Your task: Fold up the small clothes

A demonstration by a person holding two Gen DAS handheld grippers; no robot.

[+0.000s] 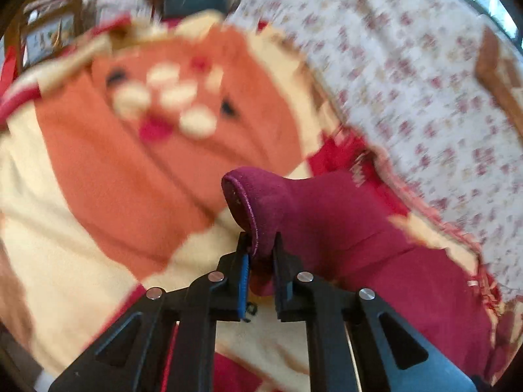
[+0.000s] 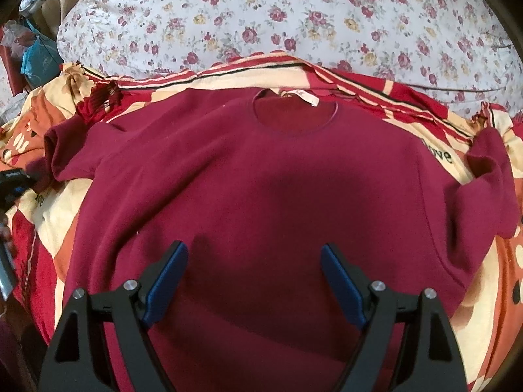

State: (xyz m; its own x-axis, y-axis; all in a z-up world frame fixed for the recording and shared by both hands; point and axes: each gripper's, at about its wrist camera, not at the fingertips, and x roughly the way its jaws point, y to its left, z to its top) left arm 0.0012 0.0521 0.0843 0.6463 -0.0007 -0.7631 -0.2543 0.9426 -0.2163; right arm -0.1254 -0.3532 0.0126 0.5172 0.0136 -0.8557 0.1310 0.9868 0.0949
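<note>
A small maroon sweatshirt (image 2: 261, 179) lies front up on a patterned blanket, neck hole away from me, a white label at its collar. My right gripper (image 2: 255, 254) is open and empty, hovering over the lower middle of the shirt. My left gripper (image 1: 261, 245) is shut on the cuff of the shirt's left sleeve (image 1: 258, 196) and holds it lifted above the blanket; the sleeve (image 1: 376, 245) trails off to the right. In the right wrist view that sleeve (image 2: 65, 150) sticks out at the left, with the left gripper's black body (image 2: 13, 179) beside it.
The red, cream and orange cartoon blanket (image 1: 114, 170) covers the bed. A floral white quilt (image 2: 278, 16) bulges behind the shirt's collar. Bags and clutter (image 2: 29, 52) sit at the far left. The other sleeve (image 2: 490, 179) lies bunched at the right.
</note>
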